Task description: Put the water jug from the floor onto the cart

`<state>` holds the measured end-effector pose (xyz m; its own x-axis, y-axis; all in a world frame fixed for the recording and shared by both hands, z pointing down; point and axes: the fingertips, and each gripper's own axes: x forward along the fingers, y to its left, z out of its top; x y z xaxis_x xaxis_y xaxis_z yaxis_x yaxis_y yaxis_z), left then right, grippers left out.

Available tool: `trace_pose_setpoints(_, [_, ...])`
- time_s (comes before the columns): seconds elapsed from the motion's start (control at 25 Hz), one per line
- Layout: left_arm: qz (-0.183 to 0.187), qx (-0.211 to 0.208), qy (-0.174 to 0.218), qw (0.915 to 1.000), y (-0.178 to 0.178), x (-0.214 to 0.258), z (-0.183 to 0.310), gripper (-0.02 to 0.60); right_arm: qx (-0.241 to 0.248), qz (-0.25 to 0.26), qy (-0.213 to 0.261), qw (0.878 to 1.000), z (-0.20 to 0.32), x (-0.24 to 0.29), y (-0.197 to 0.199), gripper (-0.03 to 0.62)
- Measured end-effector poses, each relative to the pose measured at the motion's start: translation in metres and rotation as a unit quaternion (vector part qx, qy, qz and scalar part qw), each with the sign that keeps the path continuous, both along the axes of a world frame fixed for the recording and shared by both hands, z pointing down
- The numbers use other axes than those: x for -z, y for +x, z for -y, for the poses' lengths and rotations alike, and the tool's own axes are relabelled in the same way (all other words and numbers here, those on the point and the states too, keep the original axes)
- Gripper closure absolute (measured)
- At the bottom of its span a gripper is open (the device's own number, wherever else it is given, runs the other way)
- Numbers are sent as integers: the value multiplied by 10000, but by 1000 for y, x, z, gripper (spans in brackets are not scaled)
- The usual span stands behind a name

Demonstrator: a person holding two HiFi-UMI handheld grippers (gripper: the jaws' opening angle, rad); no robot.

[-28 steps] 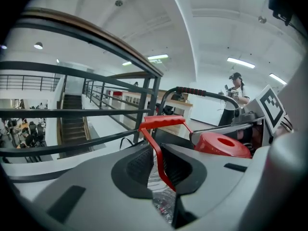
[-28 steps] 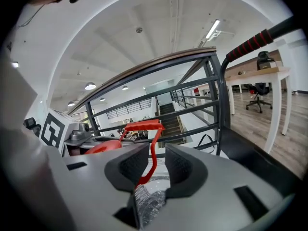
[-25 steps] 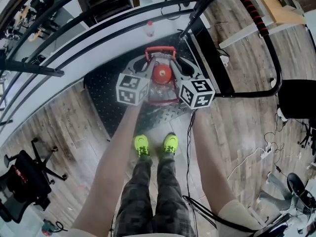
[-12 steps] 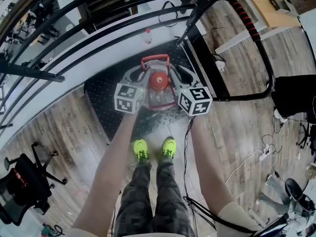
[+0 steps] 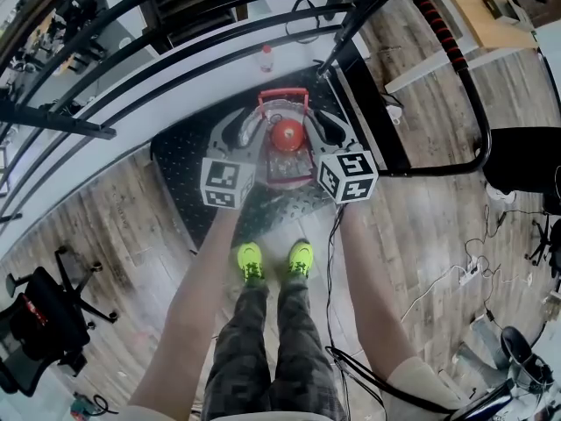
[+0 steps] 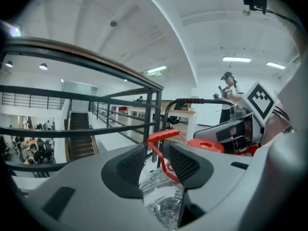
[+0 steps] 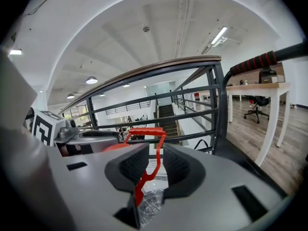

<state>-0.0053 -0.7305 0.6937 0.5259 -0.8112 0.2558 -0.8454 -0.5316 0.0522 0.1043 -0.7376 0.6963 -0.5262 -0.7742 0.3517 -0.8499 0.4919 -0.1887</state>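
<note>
The clear water jug, with its red cap and red carry handle, stands on the cart's black studded deck. My left gripper sits at the jug's left, its jaws opening. In the left gripper view the handle strap runs between the pads with gaps on both sides. My right gripper flanks the cap on the right. The strap passes between that gripper's pads, and a gap shows beside it. Crinkled clear plastic lies below both pairs of jaws.
The cart's push bar with a red grip curves round on the right. A black railing runs along the far side, with a small bottle on the ledge behind the jug. My yellow shoes stand just before the deck. An office chair is at the lower left.
My left gripper's jaws have spread off the handle strap, and its marker cube has drawn back toward me and slightly left. The right gripper and the jug have stayed put.
</note>
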Motion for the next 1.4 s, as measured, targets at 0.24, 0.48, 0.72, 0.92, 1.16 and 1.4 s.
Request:
trace_pose_setpoints(0.24, [163, -332, 419, 9984, 22, 37, 11, 442, 6, -66, 179, 9998, 0, 14, -3, 522])
trace_pose_setpoints(0.48, [313, -572, 777, 9948, 40, 69, 10, 443, 31, -167, 406, 9990, -1, 36, -9, 560])
trace_pose_setpoints(0.72, [237, -578, 829, 9946, 48, 83, 10, 474, 81, -238, 646, 9976, -3, 59, -14, 563])
trace_pose_setpoints(0.92, [222, -586, 819, 9947, 50, 87, 6, 474, 70, -204, 707, 9973, -6, 68, -14, 563])
trace_pose_setpoints(1.16, [164, -589, 777, 9951, 51, 96, -4, 474, 74, -150, 755, 9970, -17, 84, -18, 565])
trace_pose_setpoints(1.4, [124, -602, 712, 9956, 59, 103, -17, 474, 159, -181, 724, 9971, -30, 92, -19, 565])
